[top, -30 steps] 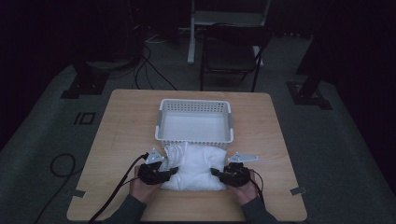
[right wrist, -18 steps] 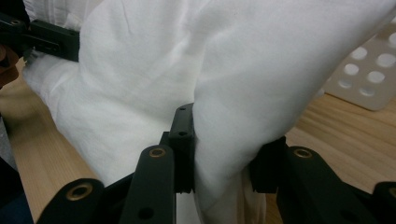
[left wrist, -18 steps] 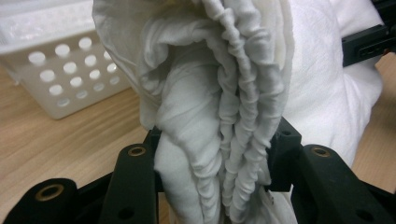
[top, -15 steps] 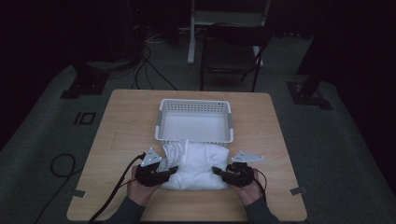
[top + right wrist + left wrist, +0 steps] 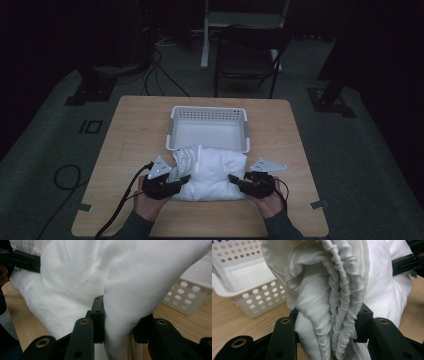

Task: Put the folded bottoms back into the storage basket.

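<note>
A bundled white cloth (image 5: 210,172) hangs between my two grippers, just in front of the white perforated basket (image 5: 209,115), its far edge over the basket's near rim. My left gripper (image 5: 176,184) is shut on the cloth's left end; in the left gripper view the gathered, ruffled folds (image 5: 329,312) are squeezed between the black jaws. At the right end my right gripper (image 5: 238,182) is shut on a thick fold of the cloth (image 5: 120,322). The other gripper's jaw (image 5: 22,261) shows across the bundle in the right gripper view.
The wooden table (image 5: 130,130) has bare room to both sides of the basket. A cable (image 5: 122,200) trails from the left gripper over the front edge. Behind the table stand a dark chair (image 5: 247,60) and floor cables (image 5: 165,75).
Both grippers have risen a little with the cloth held between them, lifting the bundle off the table; it now bulges higher against the basket's near rim.
</note>
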The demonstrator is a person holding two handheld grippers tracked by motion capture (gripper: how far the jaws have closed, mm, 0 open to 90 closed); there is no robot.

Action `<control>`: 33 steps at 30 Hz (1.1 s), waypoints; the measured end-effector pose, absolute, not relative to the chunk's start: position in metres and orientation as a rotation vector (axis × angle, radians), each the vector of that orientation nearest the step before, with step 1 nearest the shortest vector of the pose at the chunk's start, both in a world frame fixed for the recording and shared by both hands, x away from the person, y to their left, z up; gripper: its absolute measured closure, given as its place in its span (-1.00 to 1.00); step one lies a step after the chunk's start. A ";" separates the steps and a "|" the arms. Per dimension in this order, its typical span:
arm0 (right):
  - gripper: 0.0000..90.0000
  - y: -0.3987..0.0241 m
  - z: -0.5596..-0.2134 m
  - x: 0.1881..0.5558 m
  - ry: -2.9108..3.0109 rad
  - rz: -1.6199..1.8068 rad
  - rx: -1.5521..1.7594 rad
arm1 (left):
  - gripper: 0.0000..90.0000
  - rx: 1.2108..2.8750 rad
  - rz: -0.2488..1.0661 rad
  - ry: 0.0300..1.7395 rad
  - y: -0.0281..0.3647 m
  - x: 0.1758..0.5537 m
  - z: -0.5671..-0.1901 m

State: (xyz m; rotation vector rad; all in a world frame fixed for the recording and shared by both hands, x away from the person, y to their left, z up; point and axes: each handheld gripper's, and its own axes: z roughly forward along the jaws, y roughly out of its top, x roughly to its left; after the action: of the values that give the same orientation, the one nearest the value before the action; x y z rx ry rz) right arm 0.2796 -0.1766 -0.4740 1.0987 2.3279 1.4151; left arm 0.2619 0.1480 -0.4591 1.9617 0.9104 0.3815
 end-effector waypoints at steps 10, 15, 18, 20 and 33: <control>0.52 -0.173 -0.454 0.283 2.323 1.441 1.056 | 0.27 1.948 0.429 0.888 0.153 0.259 -0.440; 0.52 -0.171 -0.446 0.287 2.313 1.450 1.040 | 0.27 1.933 0.438 0.874 0.156 0.264 -0.431; 0.52 -0.171 -0.439 0.290 2.294 1.451 1.029 | 0.27 1.918 0.449 0.867 0.156 0.268 -0.426; 0.53 -0.171 -0.434 0.292 2.278 1.459 1.026 | 0.27 1.911 0.463 0.857 0.156 0.272 -0.421; 0.53 -0.170 -0.408 0.319 2.210 1.467 1.008 | 0.28 1.867 0.495 0.842 0.157 0.306 -0.403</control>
State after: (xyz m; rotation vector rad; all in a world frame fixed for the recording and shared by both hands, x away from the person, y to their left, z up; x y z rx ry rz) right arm 0.3185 -0.1705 -0.4077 1.0075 2.2103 1.4668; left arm 0.3064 0.1573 -0.4027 1.8673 0.8416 0.4949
